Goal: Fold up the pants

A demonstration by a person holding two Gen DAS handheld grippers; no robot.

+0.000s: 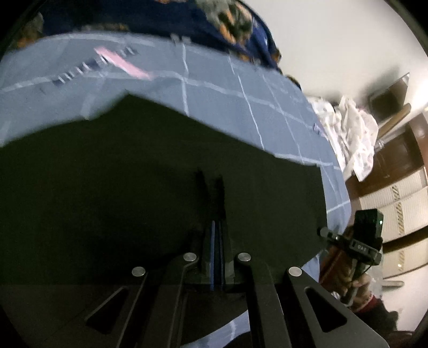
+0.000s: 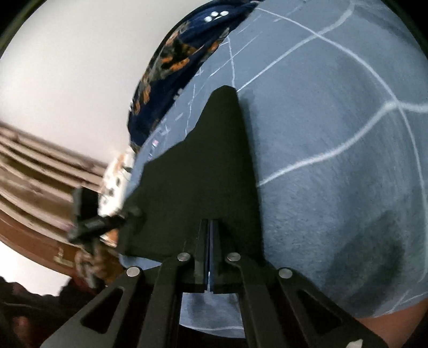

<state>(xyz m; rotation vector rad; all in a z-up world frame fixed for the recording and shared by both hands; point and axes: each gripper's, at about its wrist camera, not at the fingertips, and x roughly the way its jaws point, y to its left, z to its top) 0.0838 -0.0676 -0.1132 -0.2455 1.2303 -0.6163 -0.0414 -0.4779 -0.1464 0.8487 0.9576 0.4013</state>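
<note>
The dark pants (image 1: 133,187) lie spread on a blue-grey sheet (image 1: 240,88) with white lines. My left gripper (image 1: 210,179) is shut, its fingers lying over the middle of the near part of the pants, pinching the cloth. In the right wrist view the pants (image 2: 203,174) rise in a dark peak straight from the tips of my right gripper (image 2: 210,223), which is shut on their edge. Each view also shows the other gripper in a hand: the right gripper (image 1: 355,241) at the pants' right corner, the left gripper (image 2: 93,222) at their left side.
A dark blue blanket (image 1: 227,21) with orange patches lies bunched at the far edge of the sheet (image 2: 334,160). A white patterned cloth (image 1: 353,133) is heaped beyond the bed's right side, near wooden furniture (image 1: 396,150). A pink strip (image 1: 123,64) lies on the sheet.
</note>
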